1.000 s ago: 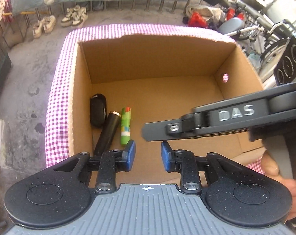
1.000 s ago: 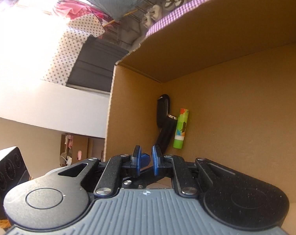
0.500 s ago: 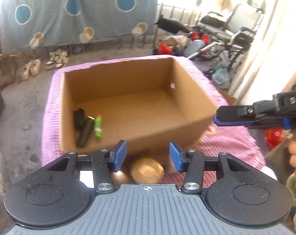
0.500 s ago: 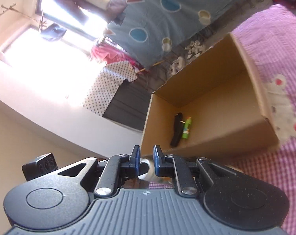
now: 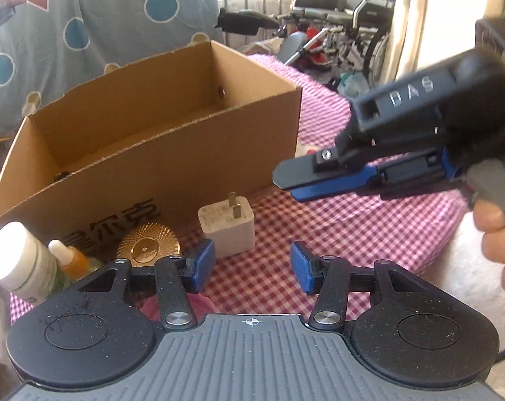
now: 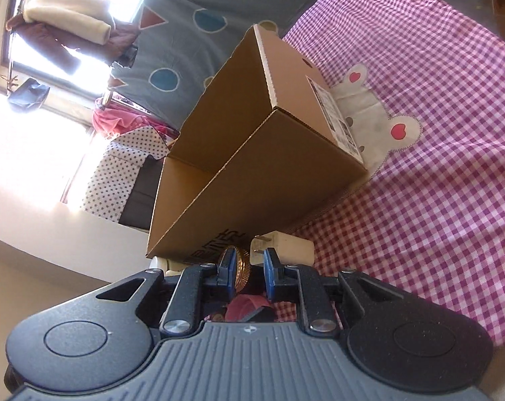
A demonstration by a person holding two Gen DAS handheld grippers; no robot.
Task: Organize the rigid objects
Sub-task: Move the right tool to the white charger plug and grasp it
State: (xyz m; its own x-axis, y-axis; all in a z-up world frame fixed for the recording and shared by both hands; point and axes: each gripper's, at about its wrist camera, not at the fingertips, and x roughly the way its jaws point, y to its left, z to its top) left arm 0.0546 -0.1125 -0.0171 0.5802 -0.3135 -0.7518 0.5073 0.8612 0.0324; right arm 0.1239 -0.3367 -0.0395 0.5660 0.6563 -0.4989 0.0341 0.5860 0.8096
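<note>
An open cardboard box [image 5: 172, 167] [image 6: 252, 173] stands on a pink checked cloth [image 5: 352, 227]. In front of its near wall lie a white charger plug [image 5: 227, 227] [image 6: 286, 249], a round gold case [image 5: 147, 247] [image 6: 241, 267], a white bottle [image 5: 18, 260] and a small orange dropper bottle [image 5: 70, 259]. My left gripper [image 5: 252, 267] hangs open just short of the charger, nothing between its pads. My right gripper [image 5: 287, 185] [image 6: 250, 272] hovers above the cloth to the right of the box, its jaws opening from a narrow gap with nothing gripped. The gold case shows through that gap, farther off.
A person's hand [image 5: 496, 234] holds the right gripper's handle. Wheelchairs [image 5: 336, 26] and a hanging blue sheet [image 5: 85, 33] stand behind the table. The cloth carries a white animal patch [image 6: 369, 117] beside the box. Something pink [image 6: 249, 304] lies under the right gripper.
Both grippers have drawn back from over the box to its near side and dropped lower. The left jaws have spread wider. The loose items in front of the box came into view.
</note>
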